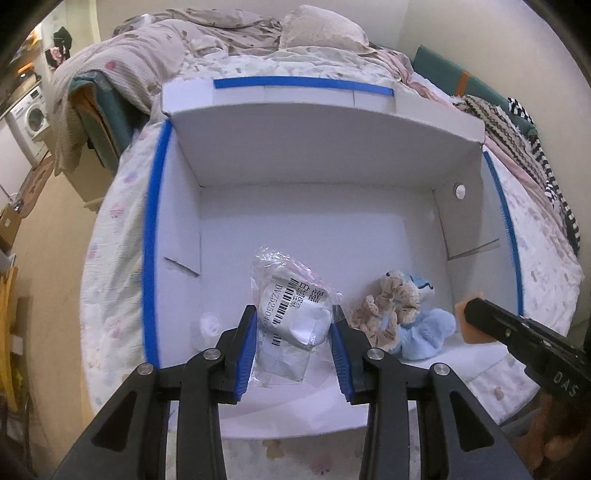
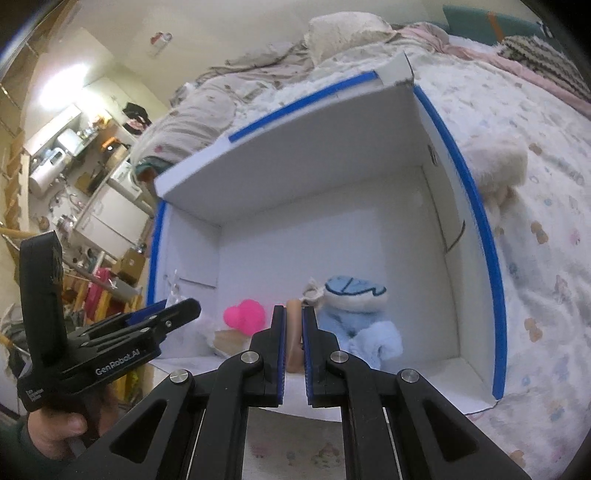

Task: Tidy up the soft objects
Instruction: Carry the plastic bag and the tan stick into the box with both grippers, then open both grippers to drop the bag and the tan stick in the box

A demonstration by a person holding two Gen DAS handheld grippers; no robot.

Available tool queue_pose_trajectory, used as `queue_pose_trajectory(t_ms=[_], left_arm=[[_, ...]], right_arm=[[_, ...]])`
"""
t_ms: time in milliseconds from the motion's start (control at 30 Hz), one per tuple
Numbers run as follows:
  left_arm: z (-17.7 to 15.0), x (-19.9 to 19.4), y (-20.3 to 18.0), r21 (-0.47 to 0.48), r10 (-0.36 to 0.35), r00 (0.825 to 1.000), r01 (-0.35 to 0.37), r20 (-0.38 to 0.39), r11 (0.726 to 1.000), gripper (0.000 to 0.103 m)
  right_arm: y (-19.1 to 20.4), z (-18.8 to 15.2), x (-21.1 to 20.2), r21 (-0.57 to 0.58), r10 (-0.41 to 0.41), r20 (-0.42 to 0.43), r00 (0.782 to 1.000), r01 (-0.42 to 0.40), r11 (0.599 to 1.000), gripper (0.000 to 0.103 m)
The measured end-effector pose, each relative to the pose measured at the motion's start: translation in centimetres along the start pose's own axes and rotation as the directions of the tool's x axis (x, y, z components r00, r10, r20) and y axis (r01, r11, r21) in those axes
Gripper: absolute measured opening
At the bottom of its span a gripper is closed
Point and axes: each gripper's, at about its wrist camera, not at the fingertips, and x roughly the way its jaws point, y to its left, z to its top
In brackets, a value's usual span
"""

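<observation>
A white cardboard box edged with blue tape lies open on a bed. My left gripper hangs over its near edge, shut on a clear plastic bag that holds a white soft item and bears a barcode label. A light blue plush toy and a beige scrunchie lie inside at the front right. My right gripper is shut on a thin peach-coloured soft piece, seen as an orange tip beside the plush. A pink soft thing lies in the box near the blue plush.
The box's far flap stands up and leans inward. A fluffy cream item lies on the patterned sheet outside the right wall. Rumpled bedding and pillows fill the far end. A person's hand holds the left gripper.
</observation>
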Motion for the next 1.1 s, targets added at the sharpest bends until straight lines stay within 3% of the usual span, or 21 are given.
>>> queue_pose_trajectory(t_ms=[333, 800, 1100], left_arm=[[-0.5, 3.4, 0.2, -0.035, 0.035, 0.999, -0.036, -0.026, 0.999, 0.034], [-0.9, 3.1, 0.0, -0.034, 0.026, 1.0, -0.027, -0.017, 0.999, 0.035], [-0.9, 2.4, -0.1, -0.023, 0.036, 0.999, -0.036, 0.003, 0.999, 0.05]], right_arm=[[0.5, -0.4, 2.0, -0.019, -0.029, -0.051, 0.998, 0.028, 0.999, 0.01], [0.8, 0.0, 3.3, -0.013, -0.037, -0.075, 0.997, 0.036, 0.999, 0.01], [0.4, 0.2, 3.2, 0.019, -0.028, -0.057, 0.998, 0.029, 0.999, 0.013]])
